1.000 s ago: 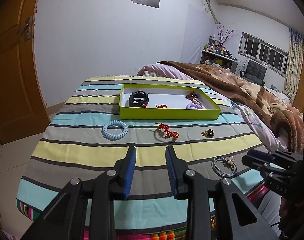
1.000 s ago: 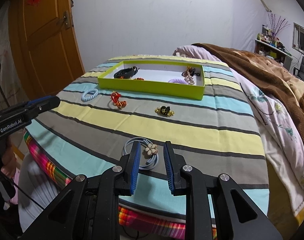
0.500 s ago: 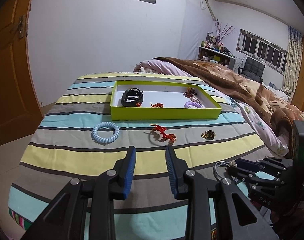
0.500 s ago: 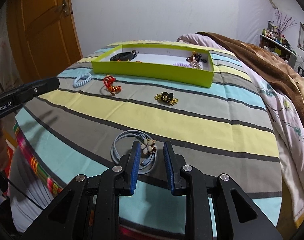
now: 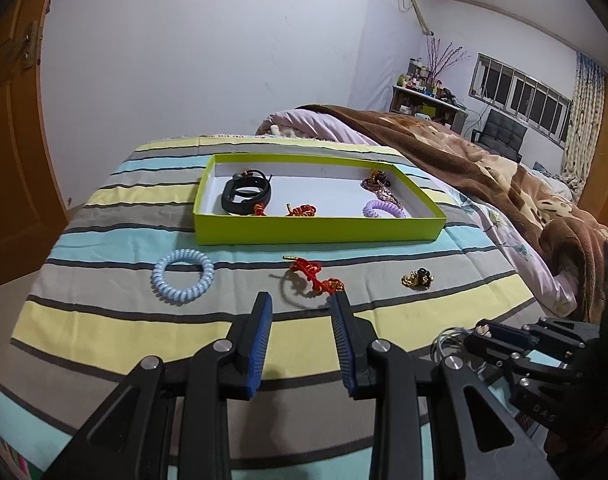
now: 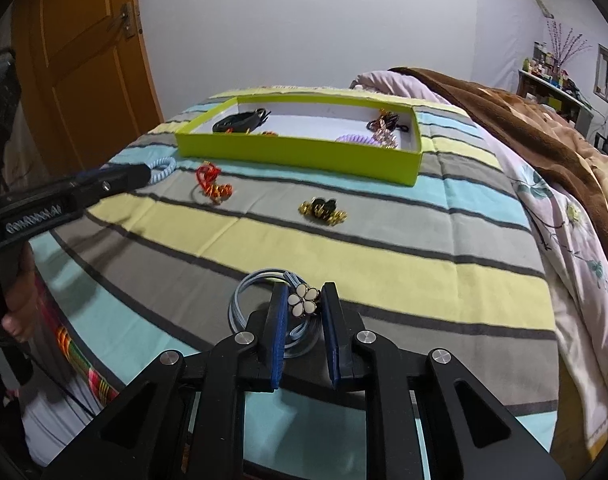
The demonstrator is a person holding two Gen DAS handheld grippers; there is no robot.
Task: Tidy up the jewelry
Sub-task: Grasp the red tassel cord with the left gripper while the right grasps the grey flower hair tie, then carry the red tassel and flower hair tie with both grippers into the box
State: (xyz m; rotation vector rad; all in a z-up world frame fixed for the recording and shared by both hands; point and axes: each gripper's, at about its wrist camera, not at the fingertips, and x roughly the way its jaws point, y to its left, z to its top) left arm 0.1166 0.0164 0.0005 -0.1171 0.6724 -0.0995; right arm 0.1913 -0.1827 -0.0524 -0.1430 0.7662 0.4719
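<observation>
On the striped cloth (image 5: 103, 328) my left gripper (image 5: 301, 304) stands open just short of a red knotted bracelet (image 5: 314, 276), with nothing between its pads. A pale blue coil hair tie (image 5: 183, 276) lies to its left and a gold and black brooch (image 5: 418, 279) to its right. In the right wrist view my right gripper (image 6: 304, 294) is low over a blue hair tie with a white flower charm (image 6: 304, 300). Its jaws are closing, the flower sits between the pads, and a sliver of gap still shows. The tie lies on the cloth.
A lime green box (image 5: 320, 234) farther back holds a black band, red knots, a purple coil and a chain piece. A brown blanket (image 5: 504, 184) borders the right side and a wooden door (image 6: 83, 80) stands at left. The cloth's near edge drops off below the grippers.
My right gripper sank onto the flower hair tie and its jaws narrowed around the charm. My left gripper moved forward and right, closer to the red bracelet, still equally open.
</observation>
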